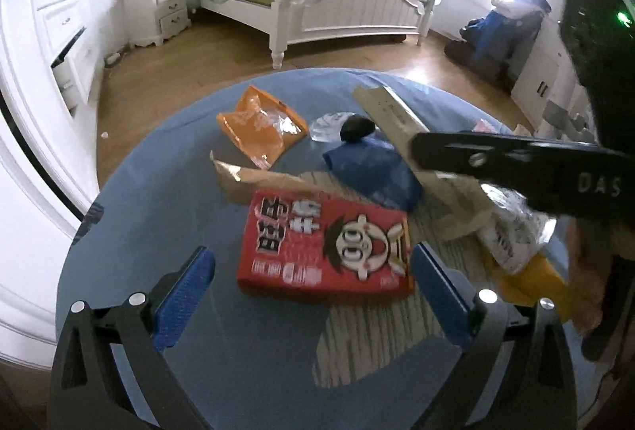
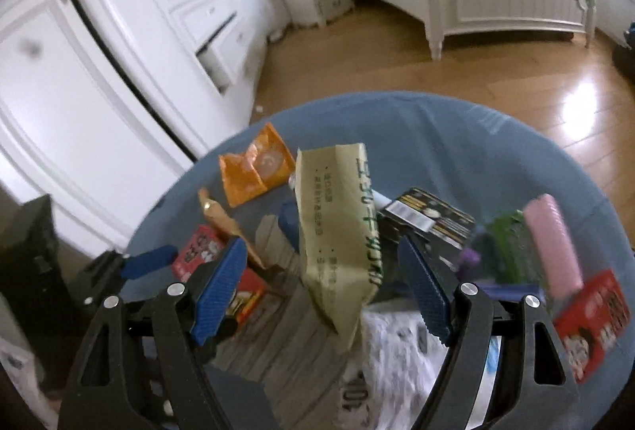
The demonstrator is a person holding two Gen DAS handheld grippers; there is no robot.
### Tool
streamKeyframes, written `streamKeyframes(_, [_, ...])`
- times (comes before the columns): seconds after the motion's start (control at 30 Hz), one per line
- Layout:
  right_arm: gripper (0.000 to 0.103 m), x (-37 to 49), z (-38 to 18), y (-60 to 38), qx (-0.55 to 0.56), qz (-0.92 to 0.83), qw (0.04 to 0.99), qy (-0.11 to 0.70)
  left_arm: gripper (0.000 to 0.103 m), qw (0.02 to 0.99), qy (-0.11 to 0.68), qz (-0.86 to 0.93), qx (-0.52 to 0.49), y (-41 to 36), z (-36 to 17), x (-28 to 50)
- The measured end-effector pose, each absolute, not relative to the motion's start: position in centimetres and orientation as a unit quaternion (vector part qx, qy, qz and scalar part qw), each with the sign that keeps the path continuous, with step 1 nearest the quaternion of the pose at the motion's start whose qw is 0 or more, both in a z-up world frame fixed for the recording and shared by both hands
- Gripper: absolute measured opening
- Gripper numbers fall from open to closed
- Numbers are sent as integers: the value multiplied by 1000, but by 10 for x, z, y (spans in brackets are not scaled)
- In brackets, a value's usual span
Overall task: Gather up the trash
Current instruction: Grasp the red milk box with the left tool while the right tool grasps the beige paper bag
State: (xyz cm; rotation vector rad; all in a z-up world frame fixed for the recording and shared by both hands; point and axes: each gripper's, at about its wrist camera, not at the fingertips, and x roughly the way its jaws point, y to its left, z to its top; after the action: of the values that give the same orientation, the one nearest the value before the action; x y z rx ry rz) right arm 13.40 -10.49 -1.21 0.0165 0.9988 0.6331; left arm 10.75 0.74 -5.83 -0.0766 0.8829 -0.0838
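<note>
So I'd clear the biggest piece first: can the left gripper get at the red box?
Probably yes: the left gripper is open, the red box lies between its fingers with nothing on top.

Two hand-held grippers, black frames with blue pads.
Left gripper (image 1: pixel 311 295): ribbed blue fingers (image 1: pixel 184 301), silver screws at the pivots. Right gripper (image 2: pixel 321 291): same build, blue pads (image 2: pixel 216 295), white lettering on one black arm.
</note>
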Motion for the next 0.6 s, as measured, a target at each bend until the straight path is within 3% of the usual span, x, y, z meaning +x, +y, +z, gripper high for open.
streamKeyframes(0.07, [75, 141, -16, -98, -11, 281, 829, 483, 98, 901, 430, -45, -40, 7, -60, 110])
streamKeyframes(0.17, [50, 152, -27, -92, -28, 274, 810, 517, 98, 903, 426, -51, -34, 4, -58, 109])
streamKeyframes(0.2, [47, 152, -30, -90, -32, 275, 807, 521, 98, 903, 425, -51, -35, 6, -58, 109])
streamKeyframes(0.37, [44, 137, -13, -104, -28, 281, 831, 478, 98, 903, 425, -50, -46, 22, -55, 97])
streamKeyframes(0.6, [44, 88, 24, -165, 84, 301, 865, 391, 98, 909, 413, -48, -31, 16, -55, 90])
